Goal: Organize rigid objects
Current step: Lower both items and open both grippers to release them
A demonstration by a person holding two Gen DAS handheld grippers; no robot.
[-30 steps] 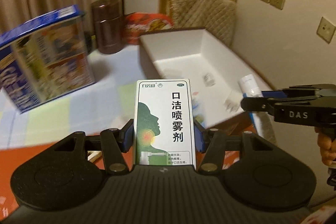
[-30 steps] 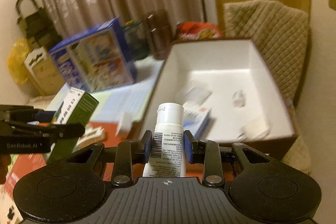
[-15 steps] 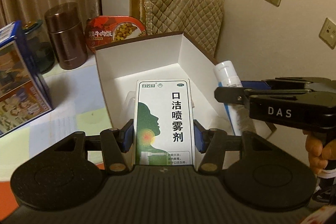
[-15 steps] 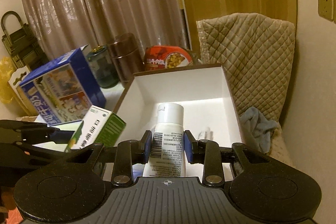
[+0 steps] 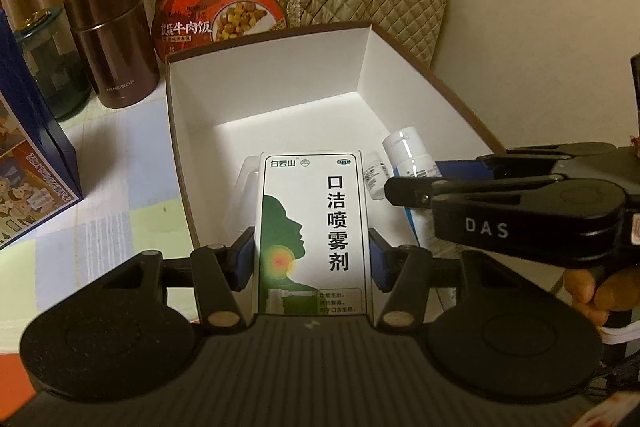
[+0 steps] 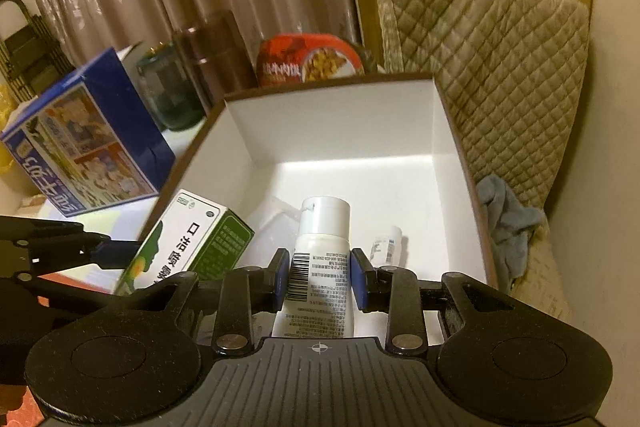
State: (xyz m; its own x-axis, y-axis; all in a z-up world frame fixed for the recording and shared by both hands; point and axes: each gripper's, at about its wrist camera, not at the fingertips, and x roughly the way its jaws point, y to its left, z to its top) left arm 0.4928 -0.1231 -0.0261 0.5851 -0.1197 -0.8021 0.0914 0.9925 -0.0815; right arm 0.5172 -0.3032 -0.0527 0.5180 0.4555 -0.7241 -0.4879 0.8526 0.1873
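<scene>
1. Above the white box (image 5: 280, 83), a spray carton (image 5: 314, 231) is pinched by the left gripper (image 5: 312, 263), long axis toward 12 o'clock.
2. At 3 o'clock, a white tube (image 6: 322, 267) is clamped by the right gripper (image 6: 320, 279).
3. Compared with a second earlier, both have been brought over the box, now beneath them.

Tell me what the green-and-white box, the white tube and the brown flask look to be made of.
Green-and-white box: printed cardboard with a slight sheen; sharp folded edges, flat faces.
White tube: probably glossy plastic; smooth rounded body with a moulded cap and printed barcode.
Brown flask: likely metal with a shiny coppery finish; bright reflected streaks and a seam below the lid.
</scene>
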